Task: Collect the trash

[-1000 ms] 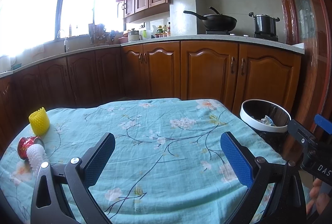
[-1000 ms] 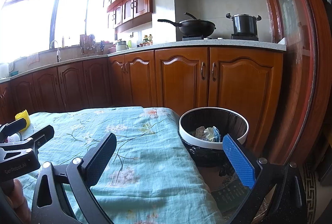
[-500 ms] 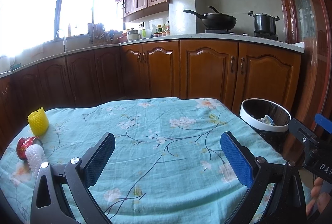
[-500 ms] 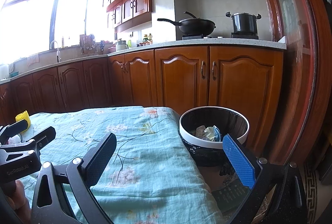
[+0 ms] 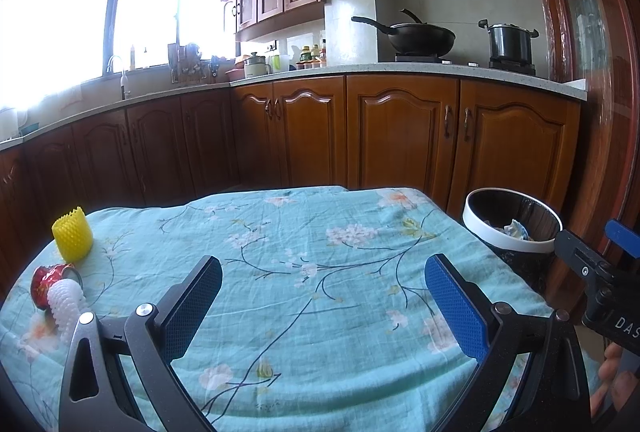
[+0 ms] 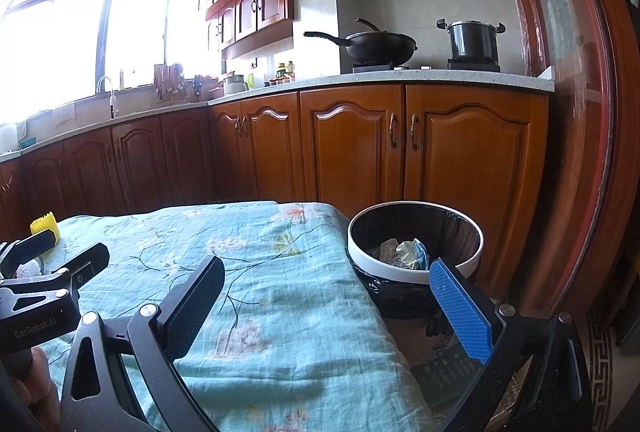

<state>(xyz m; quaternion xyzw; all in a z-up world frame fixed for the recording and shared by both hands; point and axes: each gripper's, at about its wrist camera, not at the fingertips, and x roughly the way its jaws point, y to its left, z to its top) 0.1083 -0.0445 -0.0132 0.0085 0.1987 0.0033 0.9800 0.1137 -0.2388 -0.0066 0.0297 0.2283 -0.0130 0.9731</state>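
On the left of the table lie a yellow foam net sleeve point(image 5: 73, 239), a crushed red can point(image 5: 49, 280) and a white foam net point(image 5: 66, 306). A round bin with a white rim point(image 5: 512, 228) stands on the floor off the table's right edge, with crumpled paper point(image 6: 404, 252) inside. My left gripper point(image 5: 324, 306) is open and empty above the table's middle. My right gripper point(image 6: 328, 306) is open and empty over the table's right edge, near the bin point(image 6: 414, 274).
The table is covered by a teal flowered cloth point(image 5: 304, 272). Wooden kitchen cabinets point(image 5: 400, 135) run behind it, with a wok point(image 5: 420, 37) and a pot point(image 5: 510, 41) on the stove. The left gripper's body shows in the right wrist view point(image 6: 44, 296).
Both views shift only slightly. Both grippers stay open and empty; nothing on the table has moved.
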